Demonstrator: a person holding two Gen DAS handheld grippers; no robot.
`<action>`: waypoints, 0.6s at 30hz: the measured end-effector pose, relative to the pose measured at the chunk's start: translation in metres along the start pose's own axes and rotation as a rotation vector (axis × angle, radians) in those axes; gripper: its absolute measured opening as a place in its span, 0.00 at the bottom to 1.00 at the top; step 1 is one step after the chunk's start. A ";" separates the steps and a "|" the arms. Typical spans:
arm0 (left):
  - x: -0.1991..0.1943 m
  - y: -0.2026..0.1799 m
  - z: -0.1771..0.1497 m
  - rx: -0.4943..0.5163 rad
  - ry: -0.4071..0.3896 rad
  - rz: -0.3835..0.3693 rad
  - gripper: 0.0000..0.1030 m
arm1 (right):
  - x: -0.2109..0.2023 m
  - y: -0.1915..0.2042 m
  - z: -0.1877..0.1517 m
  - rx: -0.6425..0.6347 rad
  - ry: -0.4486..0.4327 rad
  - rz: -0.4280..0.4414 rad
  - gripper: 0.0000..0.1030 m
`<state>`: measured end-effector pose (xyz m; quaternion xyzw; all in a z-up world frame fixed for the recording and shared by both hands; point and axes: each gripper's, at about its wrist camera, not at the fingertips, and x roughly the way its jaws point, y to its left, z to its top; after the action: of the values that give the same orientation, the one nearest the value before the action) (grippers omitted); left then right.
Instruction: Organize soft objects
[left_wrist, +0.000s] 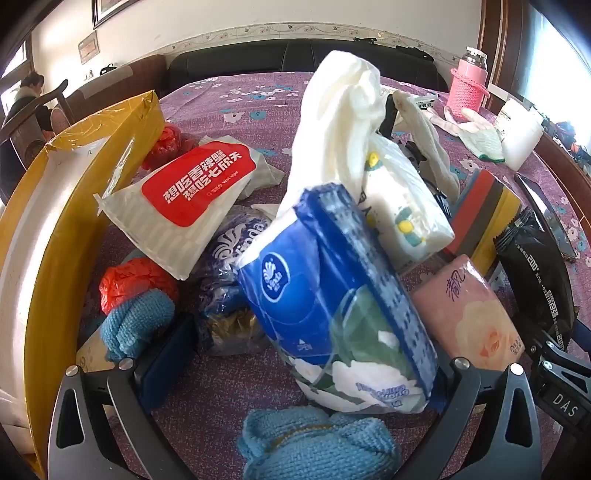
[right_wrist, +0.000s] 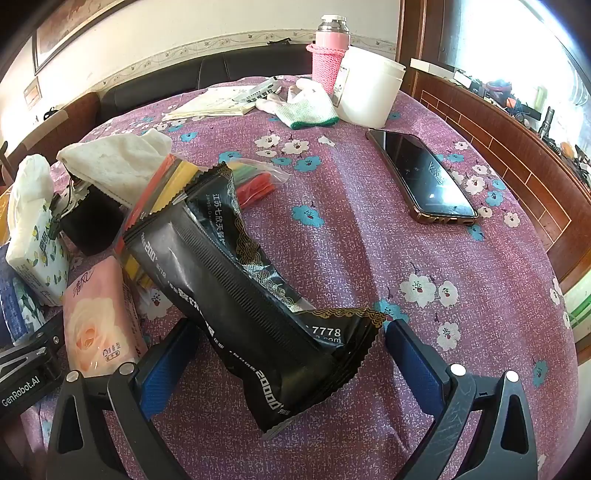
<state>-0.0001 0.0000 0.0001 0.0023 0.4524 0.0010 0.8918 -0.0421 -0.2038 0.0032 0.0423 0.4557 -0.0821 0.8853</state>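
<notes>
Meanwhile, on a table under a purple flowered cloth (right_wrist: 332, 229), two hand-held grippers hang over a heap of soft goods, both angled down. The left gripper (left_wrist: 295, 354) has its jaws spread as wide as they go; a blue tissue pack (left_wrist: 332, 295) stands tilted between them, its lower right side against the right finger (left_wrist: 454, 376) and clear of the left one, with no squeeze on it to be seen. Behind the blue tissue pack lean a white cloth (left_wrist: 343, 110) and a lemon-print tissue pack (left_wrist: 402, 206). To the left of the blue tissue pack lie a red-and-white wipes packet (left_wrist: 184, 199), a red plastic bag (left_wrist: 136, 280) and a blue knitted cloth (left_wrist: 136, 325), beside a yellow cardboard box (left_wrist: 55, 229). Another blue knitted cloth (left_wrist: 317, 443) sits just in front of the blue tissue pack, a pink tissue pack (left_wrist: 469, 310) just to its right.

The right gripper (right_wrist: 291, 354) is likewise fully open, its blue pads (right_wrist: 417, 362) either side of a black packet (right_wrist: 240, 288) without touching it. Well beyond the black packet lie a phone (right_wrist: 424, 177), a glove (right_wrist: 310, 107), a white tub (right_wrist: 369, 88) and a pink flask (right_wrist: 328, 48)
</notes>
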 end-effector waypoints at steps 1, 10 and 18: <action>0.000 0.000 0.000 0.001 0.003 0.001 1.00 | 0.000 0.000 0.000 -0.001 0.001 -0.001 0.99; 0.000 0.000 0.000 0.000 0.001 -0.001 1.00 | 0.000 0.000 0.000 -0.003 -0.001 -0.005 0.99; 0.000 0.000 0.000 0.000 0.000 0.000 1.00 | 0.000 0.000 0.000 -0.004 -0.001 -0.005 0.99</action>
<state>0.0000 -0.0001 0.0000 0.0021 0.4527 0.0009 0.8917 -0.0421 -0.2036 0.0032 0.0394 0.4554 -0.0834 0.8855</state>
